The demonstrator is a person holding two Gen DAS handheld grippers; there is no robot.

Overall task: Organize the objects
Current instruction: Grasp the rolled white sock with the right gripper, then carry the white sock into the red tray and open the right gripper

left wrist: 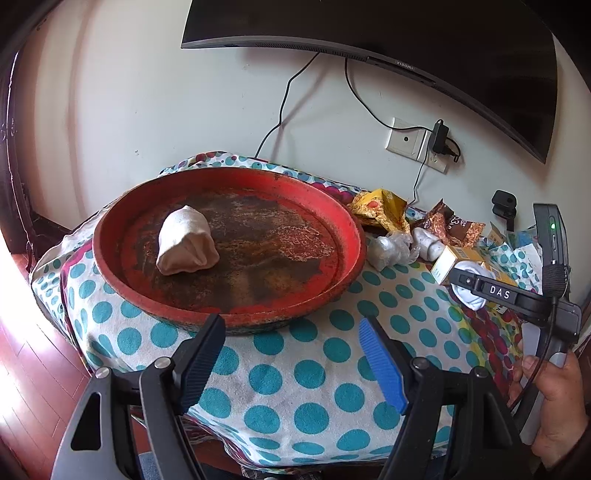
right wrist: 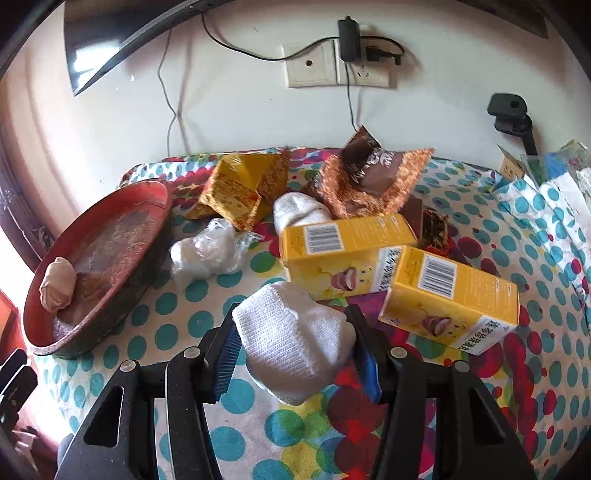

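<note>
A round red tray (left wrist: 110,236) stands on the dotted tablecloth and holds a beige rolled sock (left wrist: 186,242). My left gripper (left wrist: 291,328) is open and empty just in front of the tray's near rim. My right gripper (right wrist: 295,332) is shut on a white rolled sock (right wrist: 291,339), held just above the cloth. The tray (right wrist: 155,195) and beige sock (right wrist: 57,290) lie to its left in the right wrist view. The right gripper (left wrist: 476,288) with the white sock (left wrist: 471,297) also shows at the right of the left wrist view.
Two yellow boxes (right wrist: 347,251) (right wrist: 454,299), another white sock (right wrist: 299,212), a plastic-wrapped bundle (right wrist: 207,253), a yellow packet (right wrist: 243,188) and a brown packet (right wrist: 369,177) lie on the cloth. A wall with a socket (right wrist: 336,66), cables and a TV (left wrist: 406,33) is behind.
</note>
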